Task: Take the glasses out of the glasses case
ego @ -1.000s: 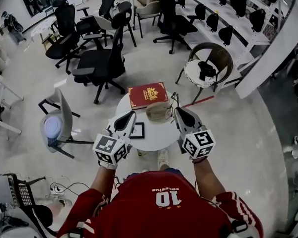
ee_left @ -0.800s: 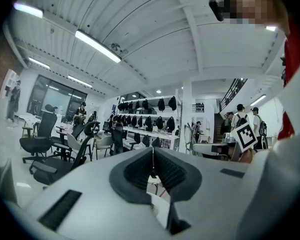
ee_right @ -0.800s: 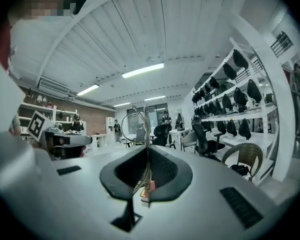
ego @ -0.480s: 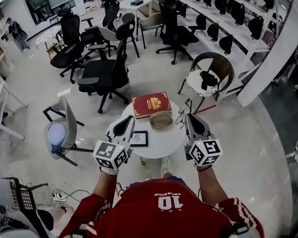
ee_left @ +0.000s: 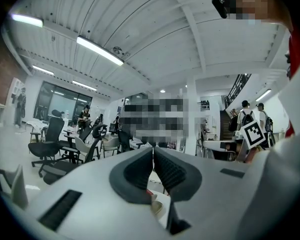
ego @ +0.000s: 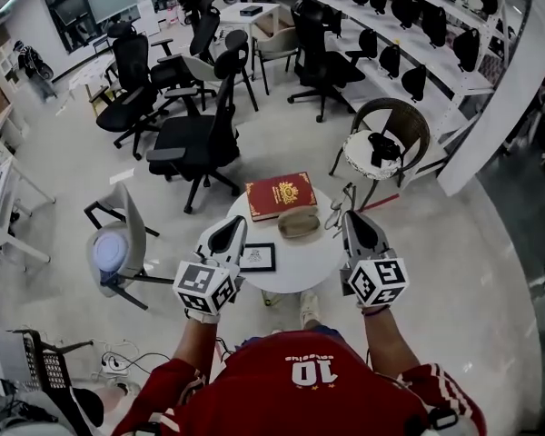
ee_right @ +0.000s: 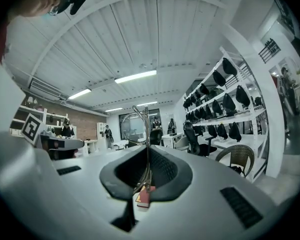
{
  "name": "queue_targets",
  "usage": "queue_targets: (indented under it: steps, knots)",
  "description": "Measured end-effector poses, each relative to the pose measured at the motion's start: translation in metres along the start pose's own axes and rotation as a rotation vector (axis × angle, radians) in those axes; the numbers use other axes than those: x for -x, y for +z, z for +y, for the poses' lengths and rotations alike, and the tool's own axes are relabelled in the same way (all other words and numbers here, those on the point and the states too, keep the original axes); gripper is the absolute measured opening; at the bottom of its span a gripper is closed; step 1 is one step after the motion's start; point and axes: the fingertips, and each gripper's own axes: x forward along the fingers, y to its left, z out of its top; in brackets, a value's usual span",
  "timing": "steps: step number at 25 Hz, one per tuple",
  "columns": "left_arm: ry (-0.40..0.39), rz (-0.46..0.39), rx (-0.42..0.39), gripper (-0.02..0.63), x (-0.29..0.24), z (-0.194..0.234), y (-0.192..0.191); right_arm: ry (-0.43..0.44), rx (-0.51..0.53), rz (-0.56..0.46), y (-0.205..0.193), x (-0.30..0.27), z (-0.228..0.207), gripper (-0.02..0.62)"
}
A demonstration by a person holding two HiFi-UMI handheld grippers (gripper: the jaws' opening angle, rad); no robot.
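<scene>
Your left gripper (ego: 230, 229) is held out in front of you, its jaws pressed together with nothing between them. Your right gripper (ego: 350, 218) sits level with it and well apart. Its jaws are pinched on the thin frame of the glasses (ee_right: 146, 126), which stands up from the tips. Your left forearm (ego: 194, 332) and right forearm (ego: 379, 327) both reach forward, and the marker cubes sit nearest your body.

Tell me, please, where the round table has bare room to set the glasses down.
The table is bare at its near right, between the black frame, the glasses case and the right gripper. The far side is crowded by the red book.
</scene>
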Motion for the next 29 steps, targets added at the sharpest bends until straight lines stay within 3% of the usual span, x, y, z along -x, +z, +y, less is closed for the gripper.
queue_targets:
  steps: [29]
  knots:
    - [-0.028, -0.034, 0.056, 0.014, -0.003, -0.011, 0.006, -0.009, -0.013, -0.002, -0.003, 0.003, -0.006, 0.026]
